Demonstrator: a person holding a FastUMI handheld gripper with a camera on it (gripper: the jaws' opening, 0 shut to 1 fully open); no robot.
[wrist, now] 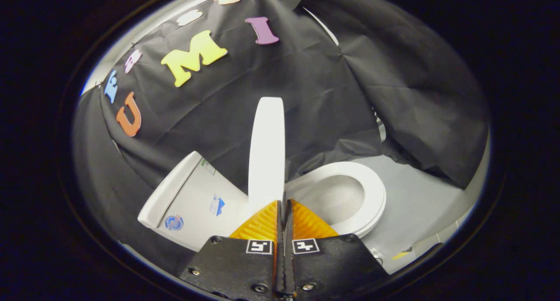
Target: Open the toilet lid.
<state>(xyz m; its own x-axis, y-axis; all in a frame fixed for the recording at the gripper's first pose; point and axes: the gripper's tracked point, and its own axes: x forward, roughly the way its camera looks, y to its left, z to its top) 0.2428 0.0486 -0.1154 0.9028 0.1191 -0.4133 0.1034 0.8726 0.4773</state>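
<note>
1. Pinching the near edge of one toilet lid [267,152], my gripper [283,204] has its two fingers together on that edge.
2. One lid stands upright, seen edge-on, just ahead of the fingers.
3. One seat ring [365,196] lies flat around the bowl, right of the lid.
4. One tank [192,200] sits left of the lid, bearing two stickers.
5. Pale floor [420,204] lies far right.

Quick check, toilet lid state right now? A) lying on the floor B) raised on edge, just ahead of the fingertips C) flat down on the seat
B: the lid stands raised on edge between tank and seat, just ahead of the shut gripper.
</note>
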